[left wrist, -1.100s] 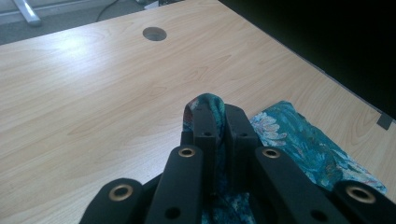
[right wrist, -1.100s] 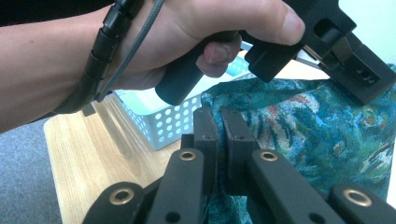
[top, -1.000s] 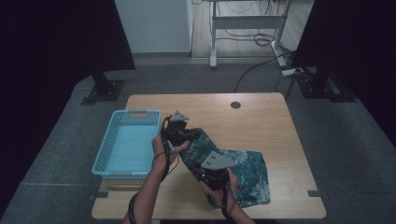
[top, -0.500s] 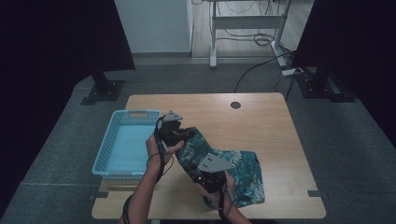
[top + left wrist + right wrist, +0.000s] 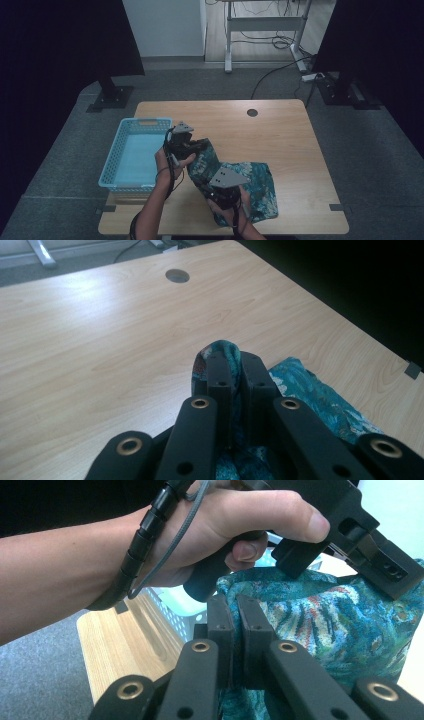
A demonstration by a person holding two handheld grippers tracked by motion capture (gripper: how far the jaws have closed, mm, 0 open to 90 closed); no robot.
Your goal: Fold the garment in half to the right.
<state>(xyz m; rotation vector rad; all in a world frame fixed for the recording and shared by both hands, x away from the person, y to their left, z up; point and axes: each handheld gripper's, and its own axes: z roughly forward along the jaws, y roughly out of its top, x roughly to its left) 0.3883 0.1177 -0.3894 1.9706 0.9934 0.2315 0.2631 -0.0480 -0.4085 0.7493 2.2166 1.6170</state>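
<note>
A teal patterned cloth (image 5: 257, 182) lies partly on the wooden table (image 5: 280, 135), with its left part lifted. My left gripper (image 5: 202, 146) is shut on a raised fold of the cloth (image 5: 220, 351), and its jaws (image 5: 231, 365) stand pressed together over it. My right gripper (image 5: 206, 184) is nearer the front edge and is shut on the cloth's edge (image 5: 325, 620), its jaws (image 5: 235, 605) closed on the fabric. The right gripper view shows the person's left hand (image 5: 225, 525) around the left gripper's handle, just above the cloth.
A light blue perforated basket (image 5: 132, 160) stands on the table's left side, close beside the left hand. A round cable hole (image 5: 252, 112) sits near the table's far edge. Bare wood stretches across the back and right of the table.
</note>
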